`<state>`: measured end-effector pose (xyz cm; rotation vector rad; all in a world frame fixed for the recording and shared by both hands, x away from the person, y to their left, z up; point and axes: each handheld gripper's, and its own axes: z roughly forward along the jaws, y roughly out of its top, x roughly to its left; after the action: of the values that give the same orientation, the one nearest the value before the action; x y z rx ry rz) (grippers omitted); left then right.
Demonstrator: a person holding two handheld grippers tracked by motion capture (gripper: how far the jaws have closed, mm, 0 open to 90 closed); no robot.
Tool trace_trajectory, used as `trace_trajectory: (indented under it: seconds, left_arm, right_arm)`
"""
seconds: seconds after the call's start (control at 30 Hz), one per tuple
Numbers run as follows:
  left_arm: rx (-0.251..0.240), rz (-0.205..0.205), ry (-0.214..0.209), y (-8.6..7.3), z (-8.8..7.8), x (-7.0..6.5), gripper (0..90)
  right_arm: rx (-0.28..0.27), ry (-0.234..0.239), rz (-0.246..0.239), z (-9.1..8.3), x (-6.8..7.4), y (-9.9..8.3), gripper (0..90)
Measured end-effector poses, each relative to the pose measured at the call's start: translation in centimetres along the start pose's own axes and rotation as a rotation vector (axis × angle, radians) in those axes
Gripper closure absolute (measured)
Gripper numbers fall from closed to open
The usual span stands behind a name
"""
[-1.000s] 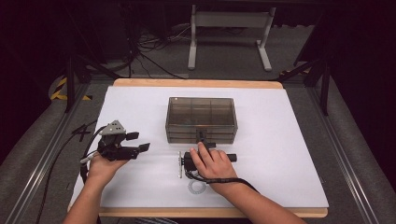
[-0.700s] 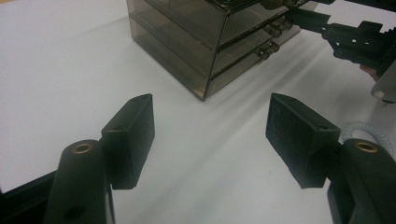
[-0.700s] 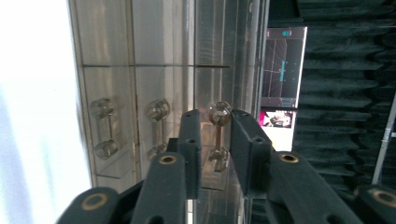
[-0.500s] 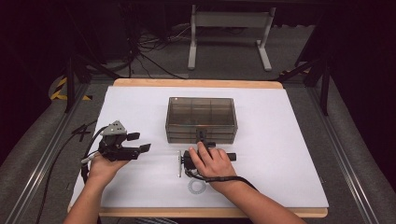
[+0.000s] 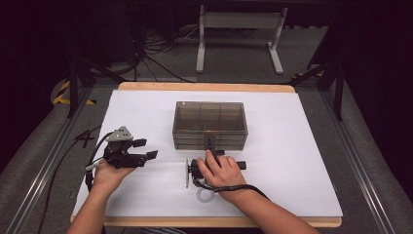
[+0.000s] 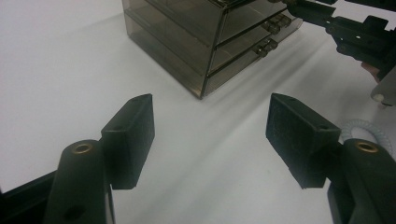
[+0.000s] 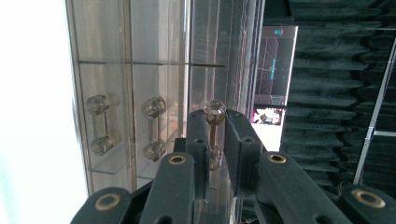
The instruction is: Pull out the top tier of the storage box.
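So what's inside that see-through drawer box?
The drawer box has smoky walls with dividers and three drawers showing through. No contents can be made out; the tint hides the insides. The right gripper has just closed on the top drawer's handle.

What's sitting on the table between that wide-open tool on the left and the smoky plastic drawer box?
Nothing: in the left gripper view, bare white table runs from the left tool to the drawer box.

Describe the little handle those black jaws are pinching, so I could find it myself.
On the white table stands a smoky see-through drawer box. Its front carries three clear bar handles, one per drawer. Yours is the top handle, the one clamped between the right gripper; the other two handles stand free beside it.
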<state>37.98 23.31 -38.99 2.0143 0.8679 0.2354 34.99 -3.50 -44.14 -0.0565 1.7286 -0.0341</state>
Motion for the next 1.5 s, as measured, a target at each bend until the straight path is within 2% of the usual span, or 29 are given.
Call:
trace_trajectory:
  seconds: [0.53, 0.87, 0.97, 1.03, 1.33, 1.5]
  left_arm:
    - [0.0, 0.006, 0.001, 0.0, -0.1, 0.0, 33.3]
    - [0.001, 0.003, 0.001, 0.0, 0.0, 0.0, 33.2]
    - [0.002, 0.004, 0.002, 0.1, 0.1, 0.0, 33.2]
    - [0.001, 0.004, -0.002, 0.1, 0.1, 0.0, 33.2]
    - [0.003, 0.012, -0.008, 0.4, 0.6, -0.1, 33.2]
    - [0.007, 0.01, -0.006, 0.3, 0.6, -0.1, 33.2]
  right_arm:
    - [-0.015, 0.013, -0.01, -1.5, 0.1, -0.1, 80.8]
    - [-0.026, 0.025, -0.01, -1.6, 0.0, -0.3, 80.0]
    - [-0.041, 0.021, -0.011, -1.7, -0.1, -0.4, 74.8]
    - [-0.076, 0.009, -0.025, -1.7, 0.0, -0.5, 69.4]
    - [-0.133, -0.004, -0.013, -2.4, 0.4, -1.5, 61.5]
    - [-0.19, -0.013, -0.001, -3.0, 0.8, -2.6, 60.3]
